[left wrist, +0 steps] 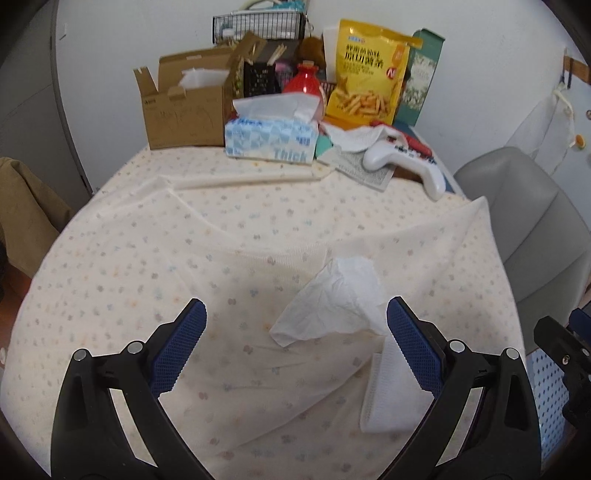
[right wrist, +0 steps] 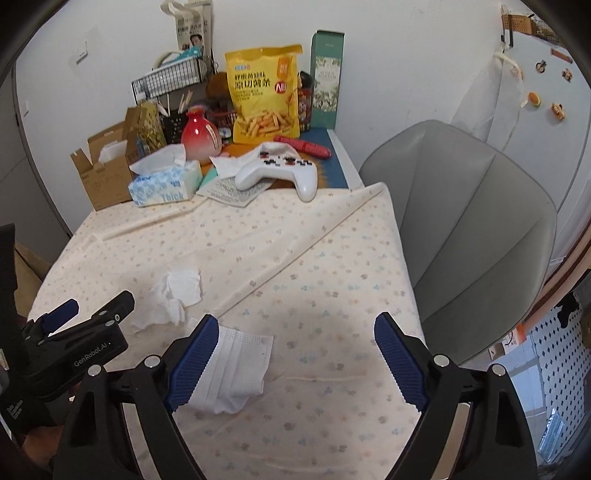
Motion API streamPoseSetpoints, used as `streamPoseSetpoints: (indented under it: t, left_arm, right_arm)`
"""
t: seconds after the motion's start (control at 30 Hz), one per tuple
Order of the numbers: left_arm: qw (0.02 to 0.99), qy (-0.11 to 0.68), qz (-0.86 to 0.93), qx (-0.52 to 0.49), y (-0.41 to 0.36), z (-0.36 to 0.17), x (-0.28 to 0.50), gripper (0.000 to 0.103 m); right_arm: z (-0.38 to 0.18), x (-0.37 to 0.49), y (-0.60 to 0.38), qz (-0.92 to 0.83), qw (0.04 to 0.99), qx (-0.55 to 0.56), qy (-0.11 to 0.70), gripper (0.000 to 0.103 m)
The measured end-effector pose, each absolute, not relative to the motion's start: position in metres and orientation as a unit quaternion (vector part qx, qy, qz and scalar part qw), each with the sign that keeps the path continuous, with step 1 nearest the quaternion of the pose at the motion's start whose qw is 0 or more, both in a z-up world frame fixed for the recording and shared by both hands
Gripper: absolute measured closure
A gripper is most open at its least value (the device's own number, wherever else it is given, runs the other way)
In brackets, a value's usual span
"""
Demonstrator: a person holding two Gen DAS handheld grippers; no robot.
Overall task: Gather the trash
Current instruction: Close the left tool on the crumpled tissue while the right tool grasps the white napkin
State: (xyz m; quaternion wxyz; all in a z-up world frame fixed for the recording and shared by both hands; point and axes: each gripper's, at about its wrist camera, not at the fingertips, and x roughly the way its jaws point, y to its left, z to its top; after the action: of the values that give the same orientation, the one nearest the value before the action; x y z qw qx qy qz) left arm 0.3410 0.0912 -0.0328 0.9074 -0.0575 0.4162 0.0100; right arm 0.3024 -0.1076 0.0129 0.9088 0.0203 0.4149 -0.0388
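The bench (right wrist: 332,424), draped in a cream cloth with small pastel flower prints, fills both views, its near edge cut off by the frame and the black gripper bodies. To the right stands a grey padded chair (right wrist: 480,229), its base out of sight below the cloth edge. Along the back wall the clutter overlaps: an open brown cardboard box (left wrist: 184,114), a yellow snack bag of fries (left wrist: 369,74) leaning before a tall green carton (left wrist: 421,77), and a black wire basket (left wrist: 258,24) whose contents are too blurred to make out. A blue-and-white tissue box (left wrist: 271,138) partly hides a red-and-white vase (right wrist: 199,134); a white game controller (right wrist: 275,173) lies on printed paper beside it.

The trash lies on the near cloth. A crumpled white tissue (left wrist: 332,299) rests just ahead of the left hand-held gripper (left wrist: 295,347), whose blue-padded fingers are spread wide with nothing pinched; the tissue's right edge nears the right-side finger. A flat white face mask (right wrist: 236,369) lies beside it, its left part hidden behind the left finger of the right hand-held gripper (right wrist: 291,354), which is also spread wide and grips nothing.
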Motion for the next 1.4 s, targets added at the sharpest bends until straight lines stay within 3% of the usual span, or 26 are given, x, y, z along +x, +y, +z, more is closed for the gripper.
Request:
streamPoseSetpoints:
  t: [0.47,0.57,0.67,0.73,0.8,1.13,1.23,1.3,1.4]
  left_arm:
    - [0.89,0.454,0.004,-0.046,0.08,-0.084,0.377,0.006]
    - [0.89,0.455,0.007,-0.037,0.078,-0.09,0.378,0.016]
    - [0.894,0.448,0.011,-0.025,0.075,-0.087,0.376,0.037]
    - [0.895,0.445,0.01,-0.024,0.075,-0.085,0.375,0.076]
    - [0.893,0.449,0.006,-0.035,0.079,-0.083,0.376,0.094]
    - [0.898,0.437,0.036,-0.046,0.102,-0.07,0.361,0.096]
    - [0.896,0.439,0.039,-0.051,0.107,-0.07,0.354,0.096]
    - [0.895,0.44,0.04,-0.055,0.109,-0.069,0.348,0.096]
    - [0.897,0.437,0.038,-0.055,0.109,-0.065,0.338,0.096]
  right_arm:
    - [-0.054,0.334,-0.1,-0.041,0.883,0.008,0.468,0.02]
    - [-0.066,0.338,-0.1,-0.042,0.877,0.01,0.479,0.024]
    - [-0.073,0.34,-0.098,-0.042,0.874,0.009,0.484,0.024]
    - [-0.075,0.341,-0.098,-0.043,0.873,0.012,0.485,0.025]
    - [-0.075,0.341,-0.098,-0.042,0.872,0.016,0.487,0.028]
    - [-0.07,0.331,-0.075,-0.005,0.875,0.018,0.484,0.032]
    - [-0.074,0.326,-0.062,0.019,0.868,0.016,0.495,0.045]
    - [-0.079,0.323,-0.055,0.031,0.862,0.009,0.506,0.077]
    - [-0.077,0.316,-0.049,0.041,0.859,0.006,0.511,0.09]
